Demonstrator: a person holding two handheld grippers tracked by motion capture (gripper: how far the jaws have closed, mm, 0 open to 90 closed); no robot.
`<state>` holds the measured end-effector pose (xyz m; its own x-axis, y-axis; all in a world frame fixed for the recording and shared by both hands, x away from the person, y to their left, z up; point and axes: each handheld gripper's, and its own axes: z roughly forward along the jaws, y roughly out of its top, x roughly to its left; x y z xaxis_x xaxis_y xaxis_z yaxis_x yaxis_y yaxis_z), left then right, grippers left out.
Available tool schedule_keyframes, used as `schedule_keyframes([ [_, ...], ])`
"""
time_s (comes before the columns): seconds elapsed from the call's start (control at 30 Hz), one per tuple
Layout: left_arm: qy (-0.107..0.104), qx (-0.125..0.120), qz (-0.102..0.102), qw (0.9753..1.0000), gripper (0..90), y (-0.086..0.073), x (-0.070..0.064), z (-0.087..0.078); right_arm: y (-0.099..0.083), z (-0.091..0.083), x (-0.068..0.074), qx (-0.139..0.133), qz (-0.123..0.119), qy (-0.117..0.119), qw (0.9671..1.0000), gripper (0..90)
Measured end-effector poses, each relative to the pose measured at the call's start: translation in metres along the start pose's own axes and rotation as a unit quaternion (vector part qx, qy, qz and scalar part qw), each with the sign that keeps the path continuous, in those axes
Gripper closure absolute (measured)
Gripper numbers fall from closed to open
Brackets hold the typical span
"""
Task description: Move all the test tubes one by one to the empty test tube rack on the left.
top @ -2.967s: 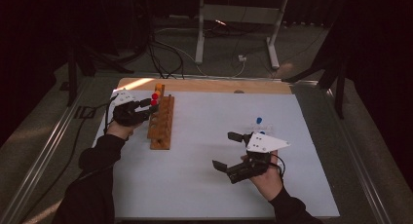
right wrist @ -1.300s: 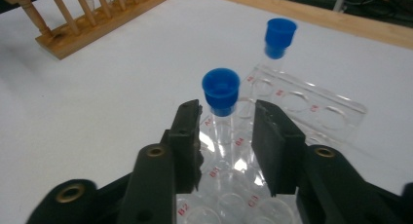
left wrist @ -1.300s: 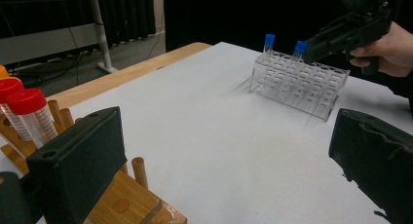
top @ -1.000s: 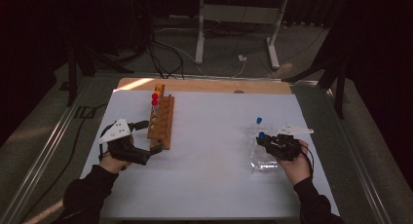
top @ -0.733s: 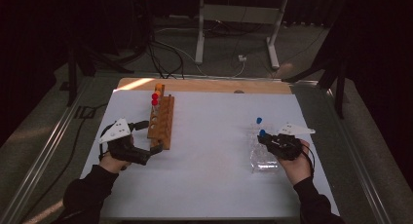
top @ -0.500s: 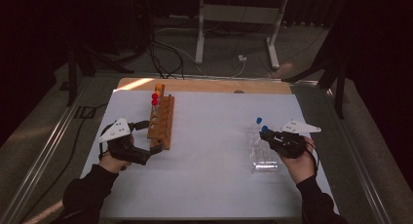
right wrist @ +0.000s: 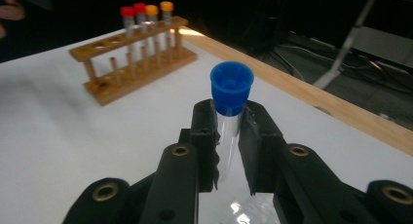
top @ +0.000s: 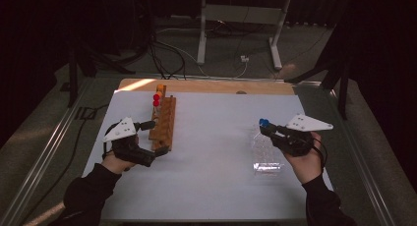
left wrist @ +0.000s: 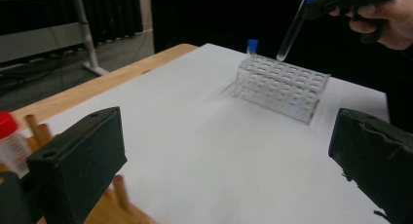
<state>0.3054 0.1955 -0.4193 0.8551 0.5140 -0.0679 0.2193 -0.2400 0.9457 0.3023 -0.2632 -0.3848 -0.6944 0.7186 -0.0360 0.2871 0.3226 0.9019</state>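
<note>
Dark surroundings framed a white table [top: 211, 137], with a strip of bare wood along its far edge. On the person's right, a blue-capped tube [right wrist: 229, 121] was pinched between the jaws of the right gripper [top: 268, 129], clamped just below the cap. From the left gripper view, that tube [left wrist: 292, 31] was seen tilted, its rounded tip hanging just above the far rows of the clear rack [left wrist: 280, 85] and not yet seated in a hole. A second blue-capped tube [left wrist: 252, 46] was already standing at the rack's far corner. In the high view the clear rack [top: 265, 155] was found lying just beside the right hand [top: 305, 159]. Over on the left, the left gripper [top: 152, 137] was spread wide with nothing between its jaws, placed at the near end of the wooden rack [top: 164, 123]. Red- and orange-capped tubes [right wrist: 146, 19] were lined up at that rack's far end.
</note>
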Motion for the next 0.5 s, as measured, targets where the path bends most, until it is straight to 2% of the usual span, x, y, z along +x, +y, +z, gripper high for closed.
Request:
schedule_keyframes([
  [0.23, -0.022, 0.003, 0.001, 0.9998, 0.9, 0.006, -0.008, 0.009, -0.001, 0.015, 0.022, 0.011, -0.013, 0.041, 0.9990, 77.3],
  [0.5, -0.049, 0.013, 0.005, 0.9987, 1.2, 0.011, -0.017, 0.023, -0.004, 0.033, 0.047, 0.024, -0.027, 0.086, 0.9957, 77.3],
])
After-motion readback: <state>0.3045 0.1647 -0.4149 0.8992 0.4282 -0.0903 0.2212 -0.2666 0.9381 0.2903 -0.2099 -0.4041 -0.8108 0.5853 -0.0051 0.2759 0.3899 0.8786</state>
